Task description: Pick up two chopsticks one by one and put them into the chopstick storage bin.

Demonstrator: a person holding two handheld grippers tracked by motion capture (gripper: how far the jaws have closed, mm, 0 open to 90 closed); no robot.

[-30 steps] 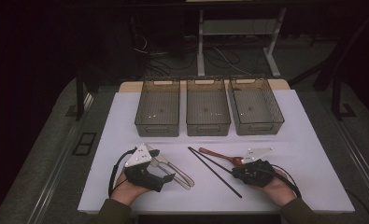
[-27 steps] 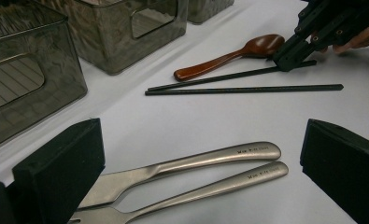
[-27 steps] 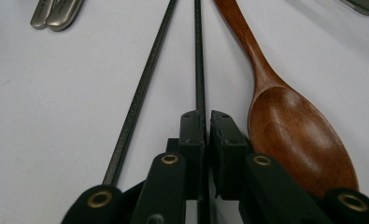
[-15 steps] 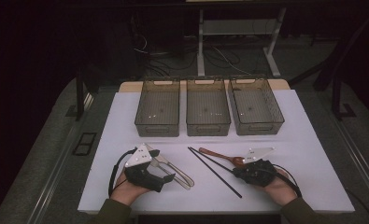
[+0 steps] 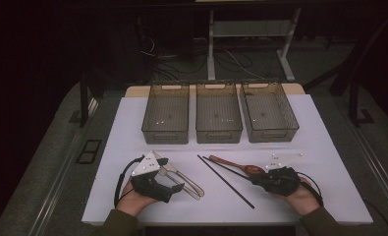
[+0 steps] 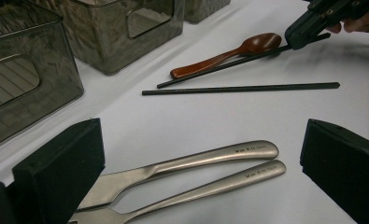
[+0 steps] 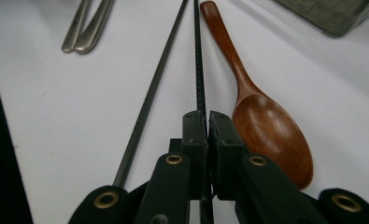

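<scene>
Right gripper (image 7: 202,128) pinches one black chopstick (image 7: 198,60) near table's (image 5: 329,147) front edge, w/ wooden spoon (image 7: 266,135) beside it. Left gripper (image 6: 201,163), jaws spread, straddles two metal handles (image 6: 210,161).

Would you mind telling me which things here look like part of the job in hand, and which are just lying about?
In hand, judging by the grippers:
- chopstick clamped in the right gripper
- second chopstick beside it
- wooden spoon
- two metal utensils between the open left gripper's jaws
- three bins, probably where they go

Lying about:
- cables on the floor behind the table
</scene>
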